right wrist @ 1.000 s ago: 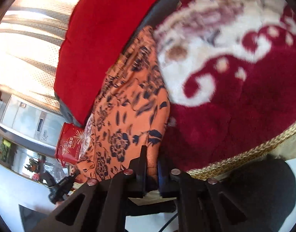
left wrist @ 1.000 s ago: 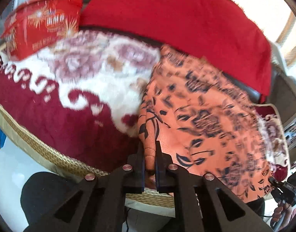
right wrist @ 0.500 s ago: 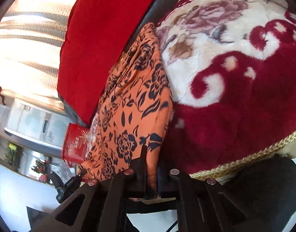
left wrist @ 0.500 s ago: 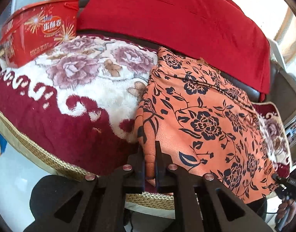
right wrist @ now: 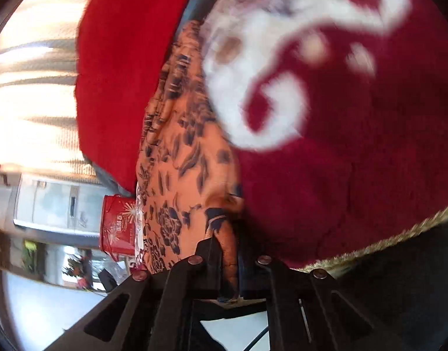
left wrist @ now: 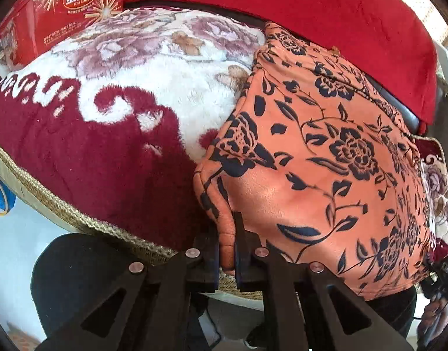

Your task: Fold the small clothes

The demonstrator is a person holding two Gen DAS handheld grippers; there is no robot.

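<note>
An orange garment (left wrist: 326, 158) with a dark floral print lies spread on a plush red and white blanket (left wrist: 112, 134). My left gripper (left wrist: 226, 234) is shut on the garment's near left corner, the fabric pinched between its black fingers. In the right wrist view, which is blurred, the same orange garment (right wrist: 183, 158) runs away from the camera, and my right gripper (right wrist: 228, 231) is shut on its other near corner. Part of the right gripper (left wrist: 437, 275) and a hand show at the far right of the left wrist view.
A red cushion or cover (left wrist: 297, 8) lies behind the garment. A red printed box (left wrist: 63, 8) stands at the back left of the blanket. The blanket's braided gold edge (left wrist: 48, 201) runs along the front, with white floor and a dark round object (left wrist: 86, 280) below.
Both grippers have sunk toward the blanket, still pinching the garment's corners. The garment now lies flatter and closer in both views. The right view has rolled somewhat.
</note>
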